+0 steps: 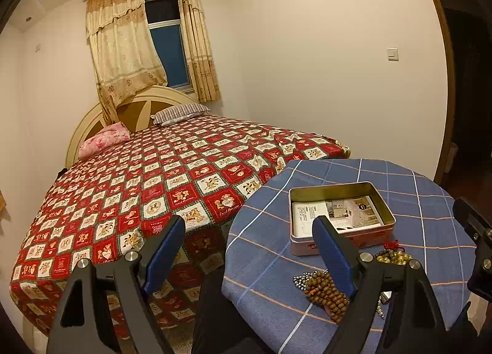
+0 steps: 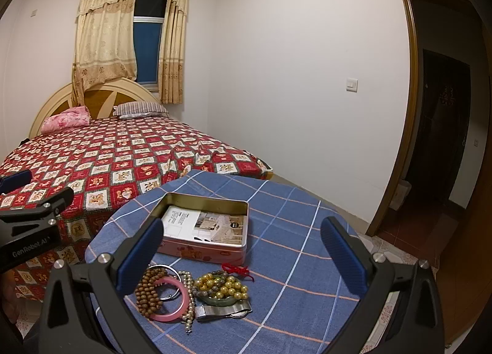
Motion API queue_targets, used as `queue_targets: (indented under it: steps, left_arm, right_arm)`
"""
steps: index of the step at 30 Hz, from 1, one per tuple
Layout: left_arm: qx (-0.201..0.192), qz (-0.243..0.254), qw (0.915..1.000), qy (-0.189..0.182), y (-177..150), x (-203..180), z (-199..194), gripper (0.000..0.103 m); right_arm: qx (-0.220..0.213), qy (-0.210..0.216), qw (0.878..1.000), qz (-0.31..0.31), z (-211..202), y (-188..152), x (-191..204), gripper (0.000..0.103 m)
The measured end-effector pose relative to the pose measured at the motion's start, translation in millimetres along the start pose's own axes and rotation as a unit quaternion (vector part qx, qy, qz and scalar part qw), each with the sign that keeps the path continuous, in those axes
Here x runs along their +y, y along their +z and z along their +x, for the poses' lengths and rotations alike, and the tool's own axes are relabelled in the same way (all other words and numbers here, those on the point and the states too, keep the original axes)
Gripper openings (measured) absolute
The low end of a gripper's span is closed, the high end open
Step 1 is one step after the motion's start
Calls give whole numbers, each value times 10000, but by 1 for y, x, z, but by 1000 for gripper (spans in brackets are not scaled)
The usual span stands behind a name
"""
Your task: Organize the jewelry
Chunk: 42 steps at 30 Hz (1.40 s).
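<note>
An open pink tin box (image 2: 204, 232) with a leaflet inside stands on the blue checked table (image 2: 292, 249); it also shows in the left wrist view (image 1: 339, 215). In front of it lies a heap of jewelry: brown wooden beads (image 2: 147, 292), a pink bangle (image 2: 173, 301), yellow-green beads (image 2: 226, 288), a pearl strand (image 2: 189, 301), a metal watch (image 2: 223, 312), a red cord (image 2: 236, 269). My right gripper (image 2: 243, 251) is open and empty above the heap. My left gripper (image 1: 250, 245) is open and empty at the table's left edge, beside the wooden beads (image 1: 326, 292).
A bed (image 1: 147, 188) with a red patterned cover stands close behind and left of the table. A doorway (image 2: 439, 126) opens at the right. White wall (image 2: 292, 77) behind the table.
</note>
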State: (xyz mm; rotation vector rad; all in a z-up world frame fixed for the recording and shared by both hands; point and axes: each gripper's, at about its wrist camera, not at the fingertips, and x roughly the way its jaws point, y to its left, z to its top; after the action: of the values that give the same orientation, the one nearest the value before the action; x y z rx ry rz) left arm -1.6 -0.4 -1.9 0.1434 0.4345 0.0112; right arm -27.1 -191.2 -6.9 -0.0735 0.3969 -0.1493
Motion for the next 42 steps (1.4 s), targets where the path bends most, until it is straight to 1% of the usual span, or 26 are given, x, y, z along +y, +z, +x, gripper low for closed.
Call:
queue_targets:
  steps: [42]
  left_arm:
    - [89,21,10000,-8,-6,4,4,85]
  right_arm:
    - [54,3,10000,21,2,-3,-2,103]
